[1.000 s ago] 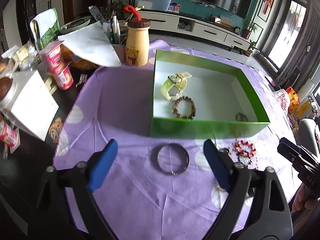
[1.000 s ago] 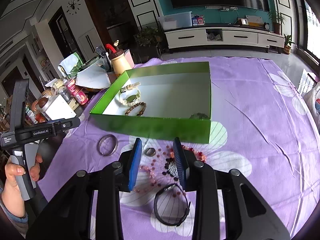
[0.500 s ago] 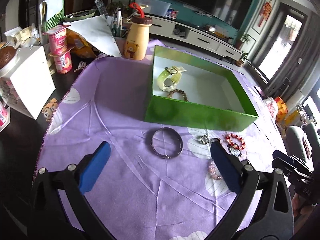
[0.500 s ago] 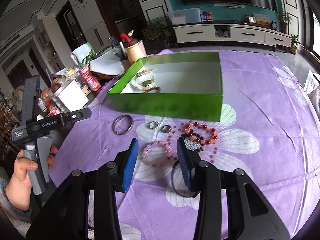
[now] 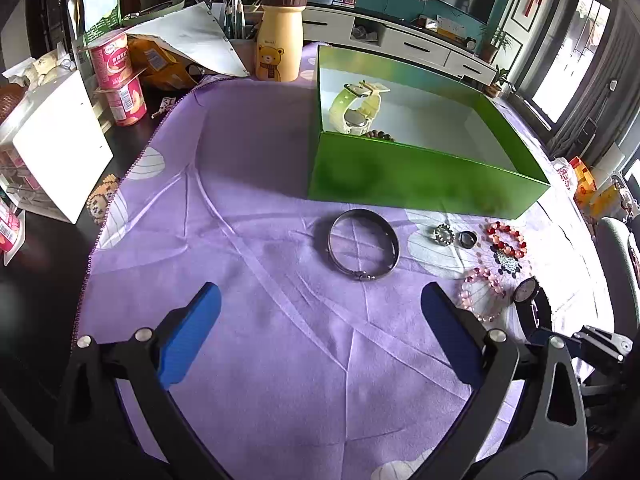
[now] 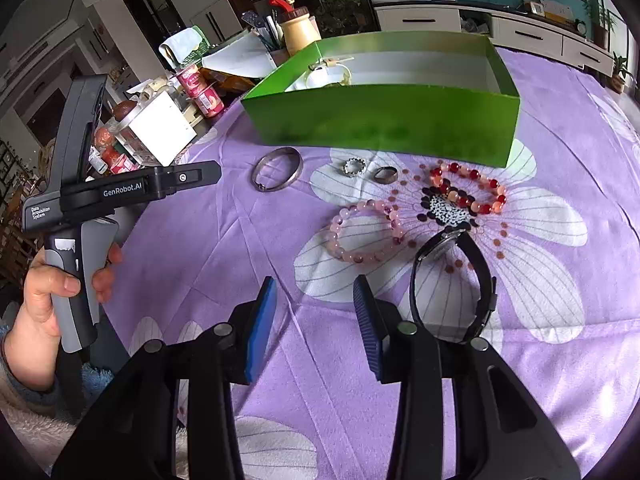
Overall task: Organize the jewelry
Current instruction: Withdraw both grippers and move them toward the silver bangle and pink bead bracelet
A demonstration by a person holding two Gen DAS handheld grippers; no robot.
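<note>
Both grippers hang spread and empty before the open green cardboard box [image 5: 420,176]: left gripper [image 5: 320,332] facing the silver metal bangle [image 5: 363,245], right gripper [image 6: 315,320] nearest the pink bead bracelet [image 6: 366,232]; a pale watch [image 5: 357,107], seemingly with beads, lies inside.

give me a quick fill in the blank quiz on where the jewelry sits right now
1. The pale yellow watch lies inside the ____ box.
2. The metal bangle lies on the ____ cloth, outside the box.
3. The black watch lies nearest the ____ tongs.
4. Both tongs, left included, are open and hold ____.

Missing words: green; purple; right; nothing
</note>
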